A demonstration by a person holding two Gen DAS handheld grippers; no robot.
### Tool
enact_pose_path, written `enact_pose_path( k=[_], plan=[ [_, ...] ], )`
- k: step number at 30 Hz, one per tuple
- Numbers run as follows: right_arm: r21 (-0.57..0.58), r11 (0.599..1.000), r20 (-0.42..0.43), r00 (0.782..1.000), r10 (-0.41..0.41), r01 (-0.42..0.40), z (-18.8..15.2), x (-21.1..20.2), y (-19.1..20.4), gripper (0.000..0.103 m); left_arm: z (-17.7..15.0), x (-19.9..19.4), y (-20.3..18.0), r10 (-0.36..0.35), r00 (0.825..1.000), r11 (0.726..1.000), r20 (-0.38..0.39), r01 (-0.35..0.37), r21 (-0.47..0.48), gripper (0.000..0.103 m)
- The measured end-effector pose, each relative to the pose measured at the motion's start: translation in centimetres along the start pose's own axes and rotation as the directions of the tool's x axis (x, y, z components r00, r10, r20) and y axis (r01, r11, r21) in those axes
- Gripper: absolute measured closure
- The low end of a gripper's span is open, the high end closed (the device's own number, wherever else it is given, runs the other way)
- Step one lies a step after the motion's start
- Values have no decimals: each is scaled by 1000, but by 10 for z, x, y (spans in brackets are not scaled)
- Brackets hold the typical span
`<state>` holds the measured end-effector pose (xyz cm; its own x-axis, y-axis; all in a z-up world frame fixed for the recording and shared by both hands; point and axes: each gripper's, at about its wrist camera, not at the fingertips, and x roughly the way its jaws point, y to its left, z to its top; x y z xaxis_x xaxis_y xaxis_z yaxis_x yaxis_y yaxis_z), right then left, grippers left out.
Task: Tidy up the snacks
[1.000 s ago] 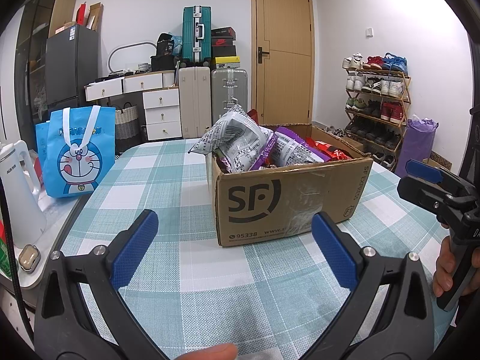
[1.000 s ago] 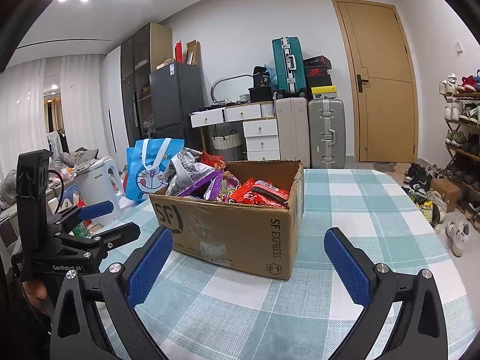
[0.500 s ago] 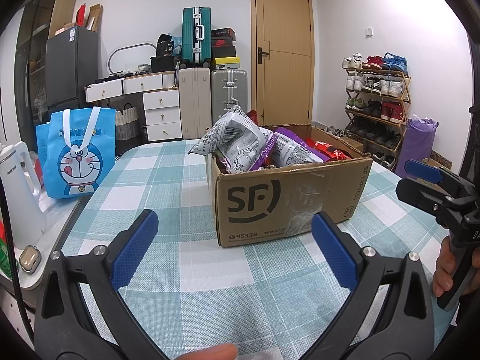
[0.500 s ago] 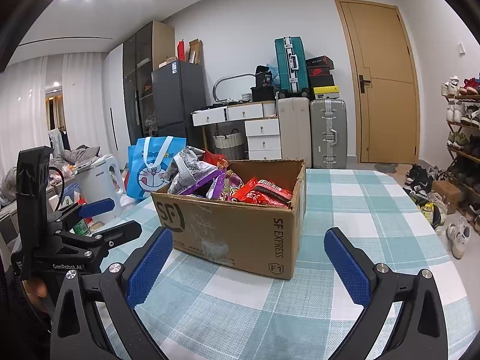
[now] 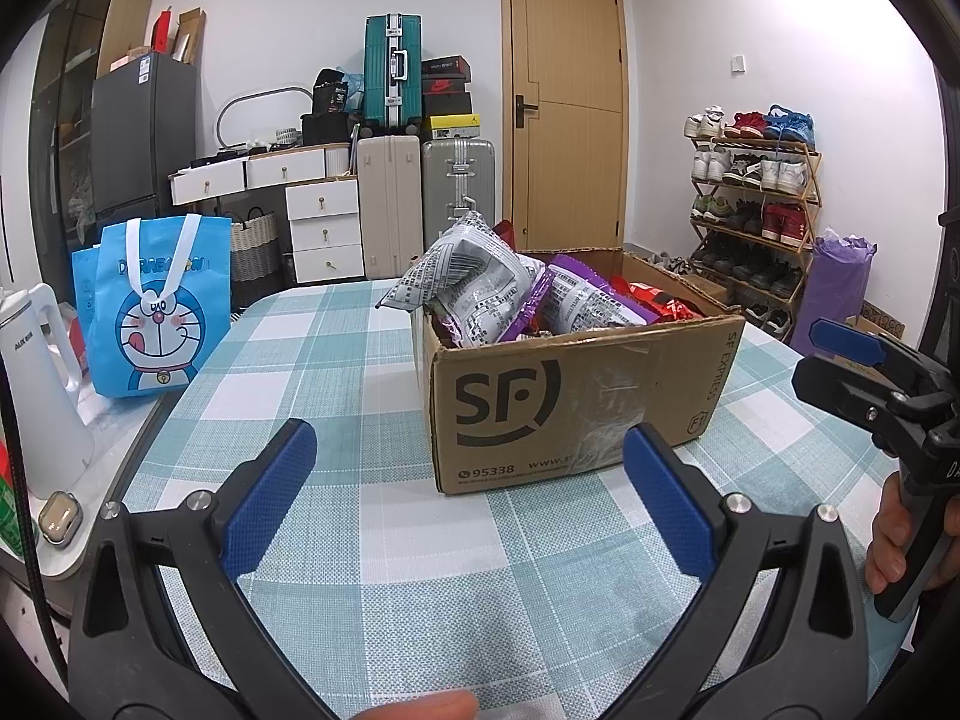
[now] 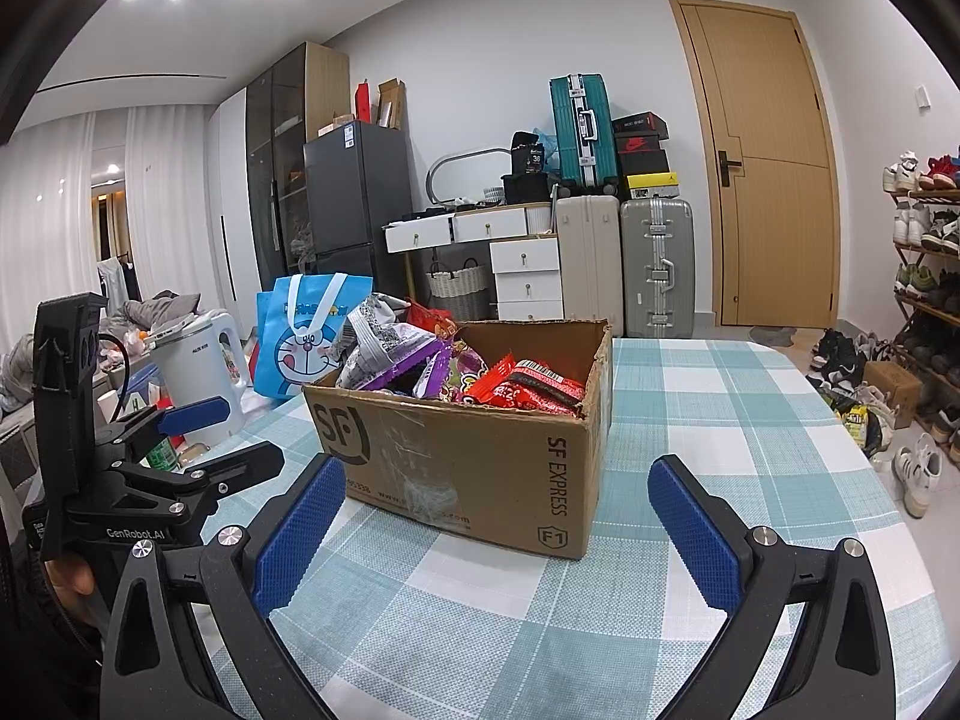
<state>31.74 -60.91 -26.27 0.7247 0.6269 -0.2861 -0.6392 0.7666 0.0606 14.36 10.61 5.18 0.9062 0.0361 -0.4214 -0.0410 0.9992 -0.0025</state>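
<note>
A cardboard SF Express box [image 5: 576, 402] [image 6: 474, 456] stands on the checked tablecloth, filled with snack packs: a grey printed bag [image 5: 474, 288] [image 6: 384, 342] sticking out at the top, purple bags [image 5: 591, 300] [image 6: 420, 369] and red packs [image 5: 657, 303] [image 6: 528, 387]. My left gripper [image 5: 468, 480] is open and empty, held above the table in front of the box. My right gripper [image 6: 498, 516] is open and empty too, near the box's right front corner. Each gripper appears in the other's view, the right gripper [image 5: 852, 366] at the right edge and the left gripper [image 6: 216, 438] at the left.
A blue cartoon tote bag [image 5: 156, 306] [image 6: 306, 333] and a white kettle [image 5: 36, 396] [image 6: 201, 375] stand left of the table [image 5: 480, 588]. Behind are suitcases [image 5: 393, 72], drawers [image 5: 324, 222], a door [image 5: 567, 144] and a shoe rack [image 5: 753, 204]. Bare cloth lies before and right of the box.
The right wrist view has tipped up slightly, so the box sits a little lower in it. Both grippers stay open and nothing on the table has moved.
</note>
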Motion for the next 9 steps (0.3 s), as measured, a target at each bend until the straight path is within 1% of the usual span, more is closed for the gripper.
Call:
enact_pose_path(
  k=[9],
  plan=[
    [0, 1000, 0, 1000, 0, 0, 0, 0, 0, 0, 0, 0, 0, 0, 1000, 1000, 3, 0, -1, 1]
  ],
)
